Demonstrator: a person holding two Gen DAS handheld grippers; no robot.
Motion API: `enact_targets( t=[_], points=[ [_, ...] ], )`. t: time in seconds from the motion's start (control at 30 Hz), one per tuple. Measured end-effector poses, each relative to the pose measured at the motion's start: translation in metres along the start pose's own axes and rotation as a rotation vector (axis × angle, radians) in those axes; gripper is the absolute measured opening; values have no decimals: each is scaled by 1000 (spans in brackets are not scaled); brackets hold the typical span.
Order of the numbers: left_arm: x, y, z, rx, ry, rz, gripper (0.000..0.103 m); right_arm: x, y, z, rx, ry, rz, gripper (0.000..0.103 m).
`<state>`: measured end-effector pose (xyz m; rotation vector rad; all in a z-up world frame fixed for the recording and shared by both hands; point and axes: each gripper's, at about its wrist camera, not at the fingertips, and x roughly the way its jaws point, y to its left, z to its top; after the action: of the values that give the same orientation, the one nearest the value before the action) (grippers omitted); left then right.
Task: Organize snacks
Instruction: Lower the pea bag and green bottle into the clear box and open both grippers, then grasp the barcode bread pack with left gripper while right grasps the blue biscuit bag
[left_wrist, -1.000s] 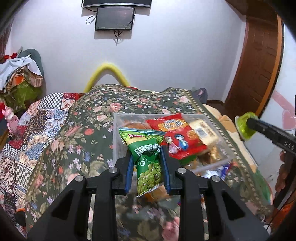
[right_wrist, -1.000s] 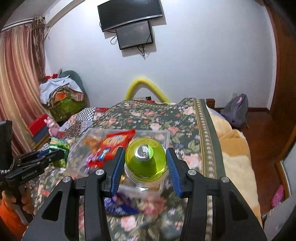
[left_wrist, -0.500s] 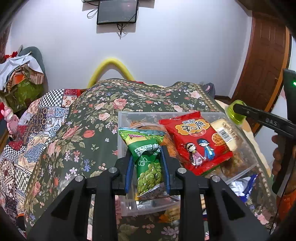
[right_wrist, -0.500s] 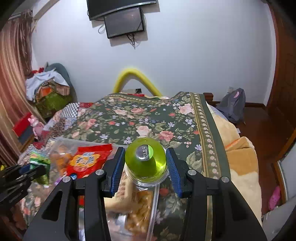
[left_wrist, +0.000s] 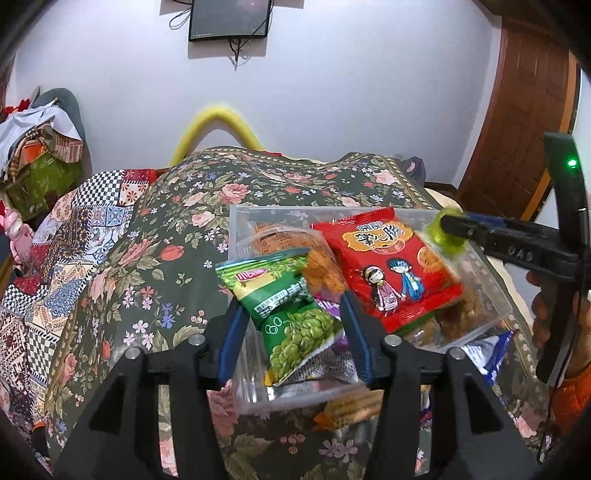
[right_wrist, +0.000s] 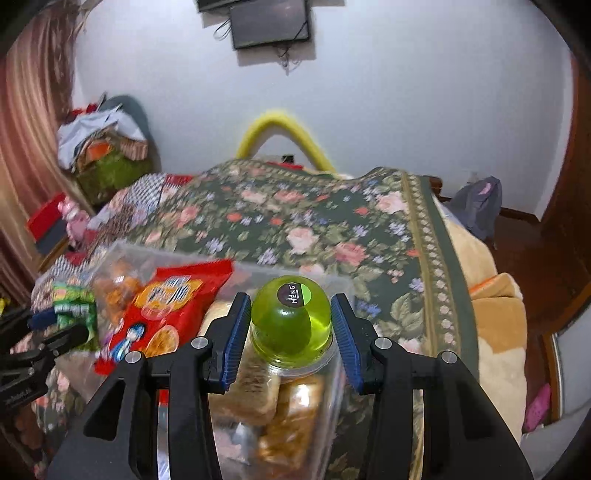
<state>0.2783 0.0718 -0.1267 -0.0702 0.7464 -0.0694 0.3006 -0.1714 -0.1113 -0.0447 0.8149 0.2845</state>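
1. Clear plastic makes up the rectangular snack box, which sits on the dark green floral bedspread and already holds several packets; it is the place everything is being gathered into.
2. The green foil packet of peas hangs over the box's near end between the blue pads of the left gripper. The jaws are opening, with gaps on both sides of the packet, so I take this as the let-go that drops it inside.
3. A red crisp packet with two cartoon children lies on top of the pile in the box, over orange-brown wrapped snacks.
4. The right gripper clasps a lime-green domed jelly cup with a dark round sticker by its sides, poised above the box's far right corner, probably next to go in.
5. A blue-and-white wrapper and a biscuit pack lie outside the box, seemingly still to be sorted.
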Motion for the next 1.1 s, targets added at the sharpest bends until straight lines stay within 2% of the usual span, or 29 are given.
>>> enact_targets(
  t=[0.17,0.33,0.53,0.7,0.87,0.97,1.1],
  points=[
    [-15,-5,0,27,-18,12,57,-3,5,-5,-12,-2,-8,42],
    [-35,-6,1,29,-47,9,58,-28,5,-5,4,-32,21,45],
    [-61,-14,-1,50,-69,-4,61,-69,17,-13,-18,-103,48,59],
    [-76,-16,-13,46,-60,-36,68,-90,30,-32,-19,-122,102,80],
    [-75,-13,-35,48,-11,-33,68,-87,43,-56,-13,-86,123,91],
    [-69,-8,-50,34,31,-42,68,-73,50,-71,-17,-48,108,103],
    [-56,-4,-65,18,83,-54,68,-52,57,-88,-14,22,112,103]
  ],
)
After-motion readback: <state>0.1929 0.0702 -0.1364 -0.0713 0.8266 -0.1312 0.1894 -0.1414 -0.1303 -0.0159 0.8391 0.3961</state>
